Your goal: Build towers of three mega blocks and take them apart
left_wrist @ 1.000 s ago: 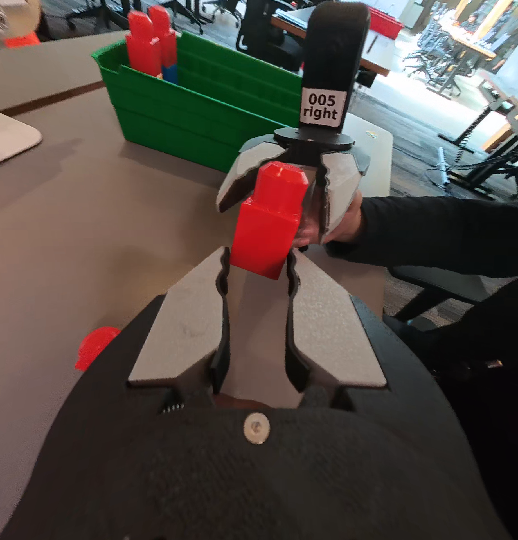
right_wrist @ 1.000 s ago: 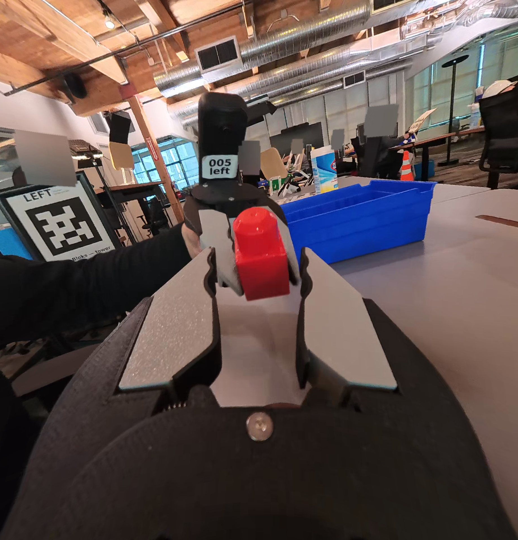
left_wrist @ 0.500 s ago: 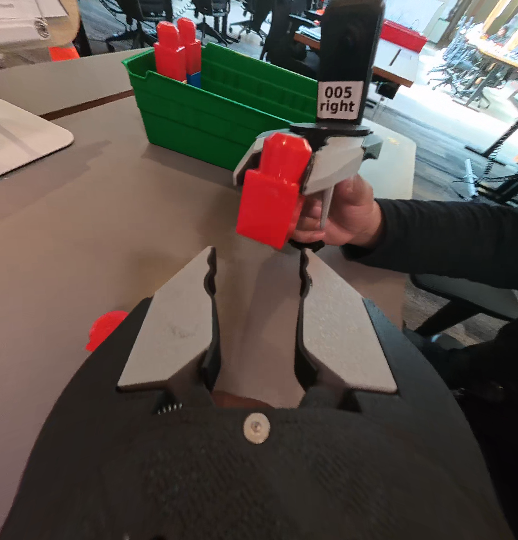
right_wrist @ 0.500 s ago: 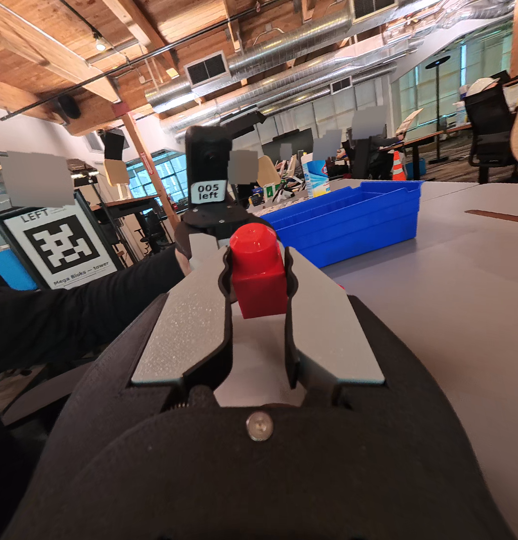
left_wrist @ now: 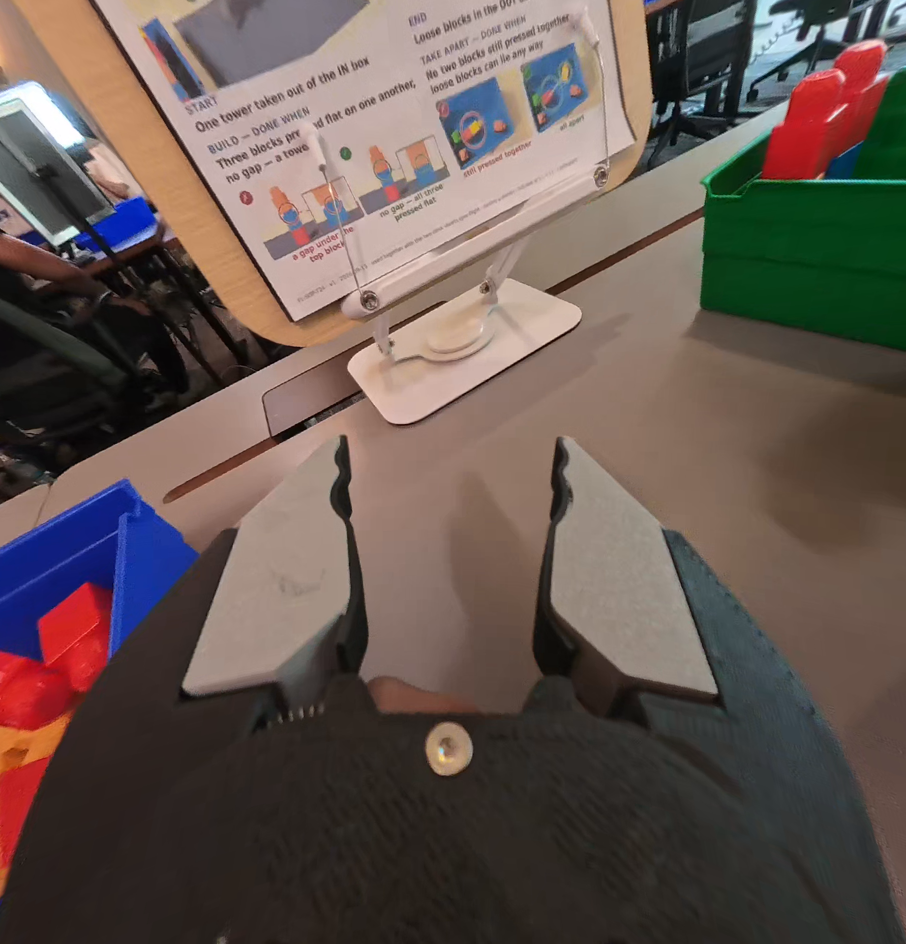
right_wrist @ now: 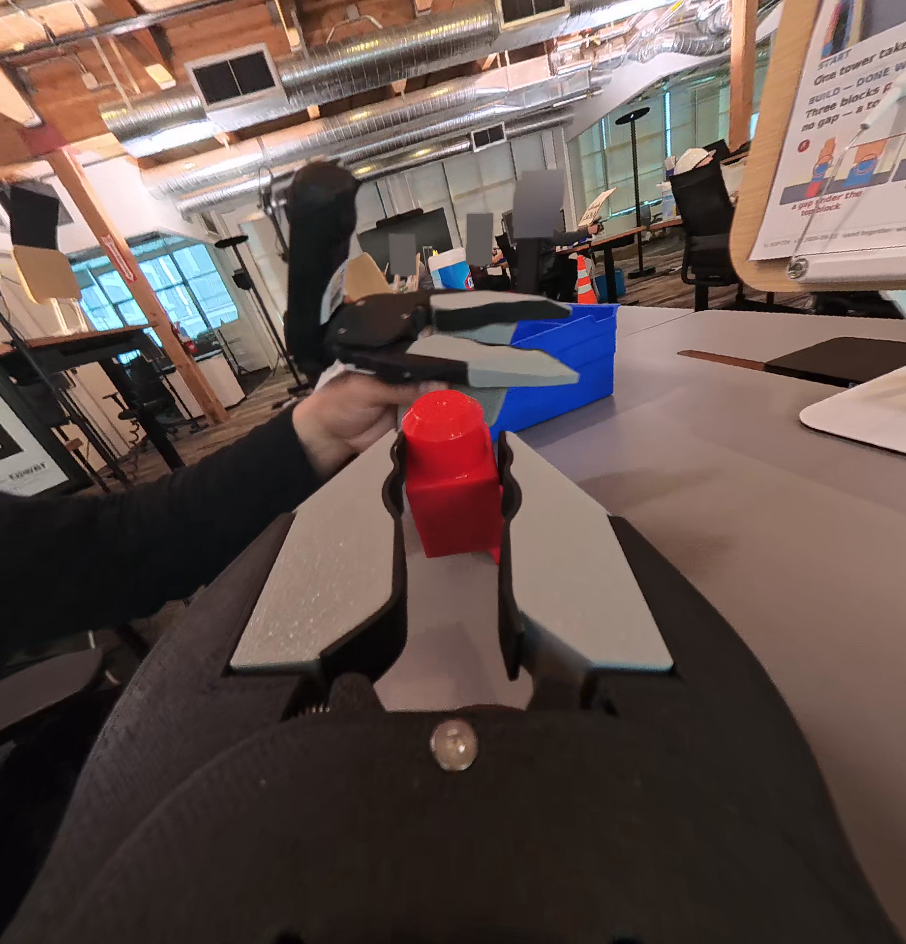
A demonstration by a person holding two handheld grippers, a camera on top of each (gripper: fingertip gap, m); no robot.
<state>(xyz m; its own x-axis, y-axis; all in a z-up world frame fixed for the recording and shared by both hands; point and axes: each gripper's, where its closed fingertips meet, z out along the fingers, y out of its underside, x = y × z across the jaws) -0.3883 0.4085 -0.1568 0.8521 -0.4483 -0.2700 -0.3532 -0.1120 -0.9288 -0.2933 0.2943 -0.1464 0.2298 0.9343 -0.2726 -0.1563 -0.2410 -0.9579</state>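
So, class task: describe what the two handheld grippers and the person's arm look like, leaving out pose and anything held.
Each gripper has a black textured body, a silver screw at its centre and two flat grey fingers with wavy black inner edges: left gripper, right gripper. Seen from the right wrist view, the left one has a tall black handle bearing a white label. The person's arm wears a long black sleeve.

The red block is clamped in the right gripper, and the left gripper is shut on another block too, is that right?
Not quite. The red block is indeed clamped in the right gripper, but the left gripper is open and holds nothing: the left wrist view shows only bare table between its fingers.
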